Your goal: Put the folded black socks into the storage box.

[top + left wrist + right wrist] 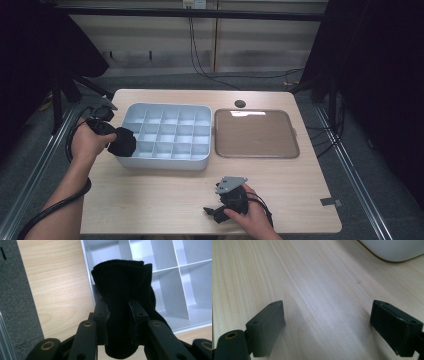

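At the left of the high view, the left gripper (116, 141) sits in the person's left hand (89, 144). Its jaws pinch a black sock (123, 142). The sock hangs at the left edge of the white box (165, 161), over the box's left wall near the lower left corner. The box has many small square spaces inside and stands in the middle of the wooden table (150, 200). Just to the right of the box lies a flat brown tray (256, 133). Near the bottom of the frame, right of the middle, the right hand (254, 220) rests on the table with the right gripper (212, 211). It is well apart from the box, and from up here I cannot tell how its jaws stand.

Next, the left gripper view looks along the two black jaws from the bottom of the frame. They squeeze the black sock (123, 297) from both sides, and the sock stands up between them in the middle of the frame. Behind the sock is the white box (185, 290), at the upper right, and its wall runs down just behind the sock. Bare table (57, 290) shows at the left.

Last, the right gripper view shows its two jaws spread wide, one at the lower left and one at the lower right. Between them is just the light wood of the table (324, 302). A white rounded edge (394, 250) shows at the upper right corner.
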